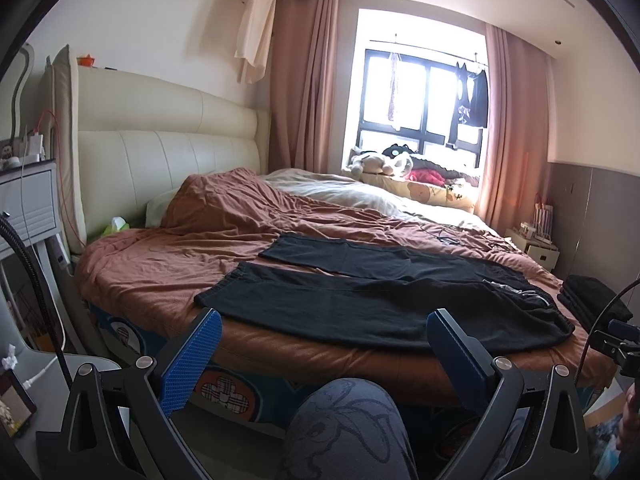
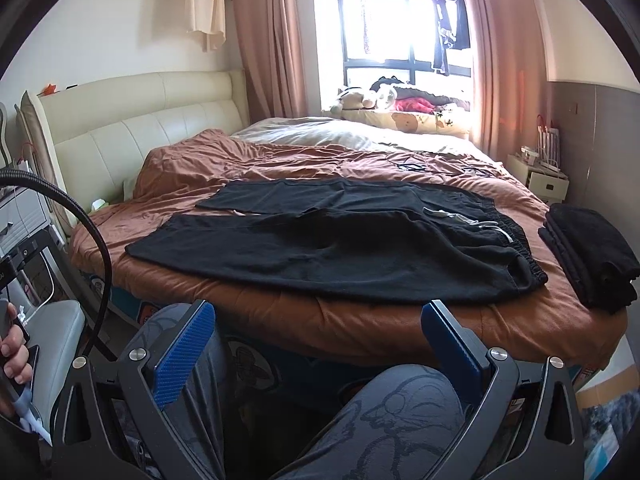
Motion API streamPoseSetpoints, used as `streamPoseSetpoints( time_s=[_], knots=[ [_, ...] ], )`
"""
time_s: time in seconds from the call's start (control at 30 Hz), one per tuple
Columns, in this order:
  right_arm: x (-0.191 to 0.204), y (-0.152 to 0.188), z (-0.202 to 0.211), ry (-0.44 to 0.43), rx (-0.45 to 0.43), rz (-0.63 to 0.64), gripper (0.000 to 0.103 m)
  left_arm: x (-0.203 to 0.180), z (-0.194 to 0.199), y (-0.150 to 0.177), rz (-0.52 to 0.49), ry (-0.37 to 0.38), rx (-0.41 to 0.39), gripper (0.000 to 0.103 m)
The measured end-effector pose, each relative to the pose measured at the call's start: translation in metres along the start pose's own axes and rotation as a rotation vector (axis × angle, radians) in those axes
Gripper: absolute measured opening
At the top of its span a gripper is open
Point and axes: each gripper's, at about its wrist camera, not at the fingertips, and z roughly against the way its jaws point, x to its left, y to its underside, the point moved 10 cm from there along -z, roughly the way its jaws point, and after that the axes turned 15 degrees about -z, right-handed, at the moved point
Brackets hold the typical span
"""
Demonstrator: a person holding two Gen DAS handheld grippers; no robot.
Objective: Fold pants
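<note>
While both are held short of the bed point(image 1: 360, 352), the left tool point(image 1: 324, 344) and right tool point(image 2: 318, 332) stand with fingers wide apart, gripping and touching nothing. 1 pair of black pants point(image 2: 340, 240) lies spread flat on the brown bedspread point(image 1: 168, 264), 2 legs toward the headboard point(image 1: 168, 136). 1 folded stack of black garments point(image 2: 588, 252) sits beside the waistband, apart from it.

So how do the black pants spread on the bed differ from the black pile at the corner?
The pants lie spread flat in one layer, legs apart; the folded pile is a compact stack. The pants cover much of the bed's near side; the pile sits small at its right corner. Both are black and rest on the brown cover.
</note>
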Motion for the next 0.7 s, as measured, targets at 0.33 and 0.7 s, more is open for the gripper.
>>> streamPoseSetpoints(
  time_s=[0.33,0.7],
  knots=[
    [-0.007,-0.007,-0.009,0.017,0.000,-0.018,0.103,-0.003,-0.013,-0.008,-0.002,0.018,0.016,0.103],
    [-0.030,-0.024,-0.044,0.053,0.025,-0.076,0.103,0.006,-0.062,-0.006,0.013,0.011,0.069,0.103]
  ],
)
